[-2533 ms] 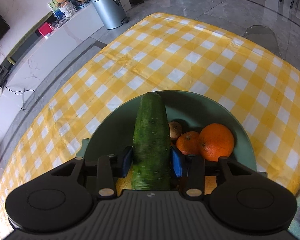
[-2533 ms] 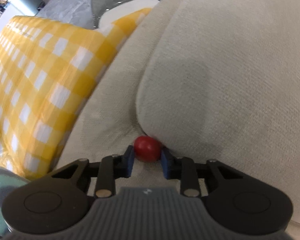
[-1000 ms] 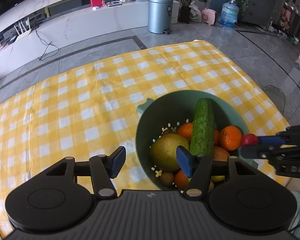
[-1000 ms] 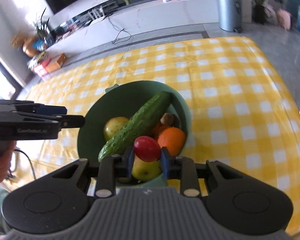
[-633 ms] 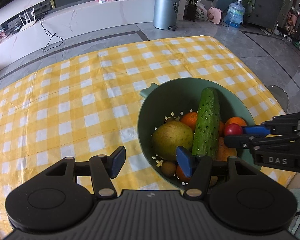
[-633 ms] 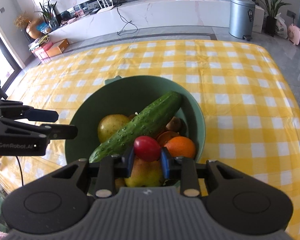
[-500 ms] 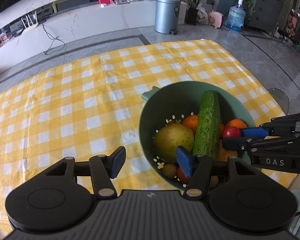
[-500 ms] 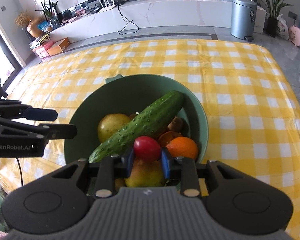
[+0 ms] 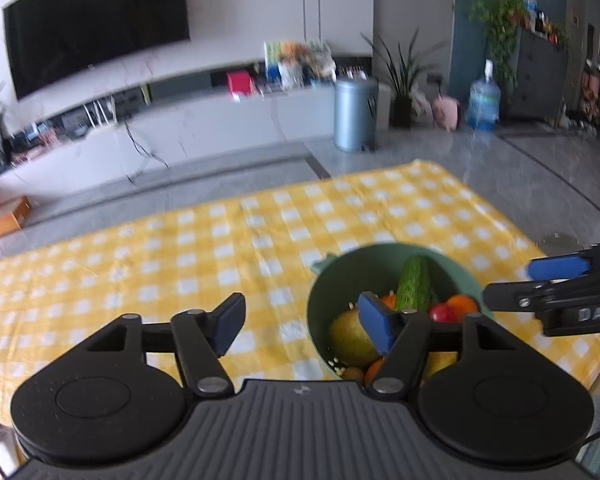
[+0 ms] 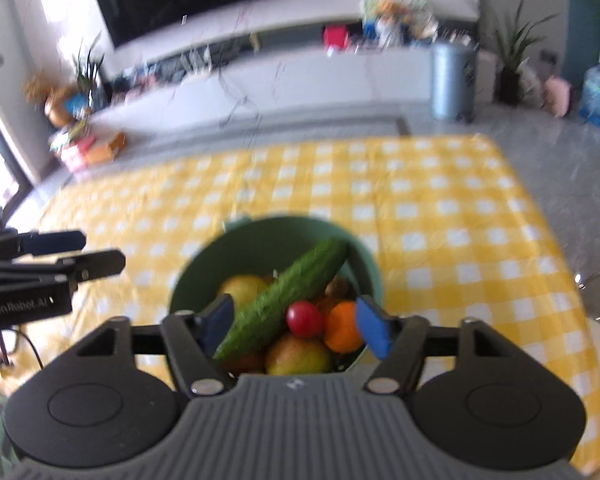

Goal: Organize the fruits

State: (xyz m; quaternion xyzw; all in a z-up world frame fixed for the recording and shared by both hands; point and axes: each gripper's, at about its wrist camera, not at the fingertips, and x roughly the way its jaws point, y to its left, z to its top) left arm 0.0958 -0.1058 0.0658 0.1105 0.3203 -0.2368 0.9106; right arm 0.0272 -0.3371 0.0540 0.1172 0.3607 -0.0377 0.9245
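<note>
Both hand-held grippers, right point(image 10: 296, 326) and left point(image 9: 300, 326), spread wide, empty. Tomato point(image 10: 305, 319) apparently perched on heaped bowl point(image 10: 370, 268); risk of rolling out if nudged.

A home living room is shown. A large dark TV point(image 9: 96, 24) is mounted on the white wall at upper left, above a long low white console point(image 9: 172, 136) loaded with small items. A grey pedal bin point(image 9: 356, 114), potted plants point(image 9: 404, 80) and a water bottle point(image 9: 483, 106) are seen at upper right on a grey tiled floor point(image 9: 520, 168). A yellow checked cloth point(image 9: 180, 248) is spread over the table in the foreground.
</note>
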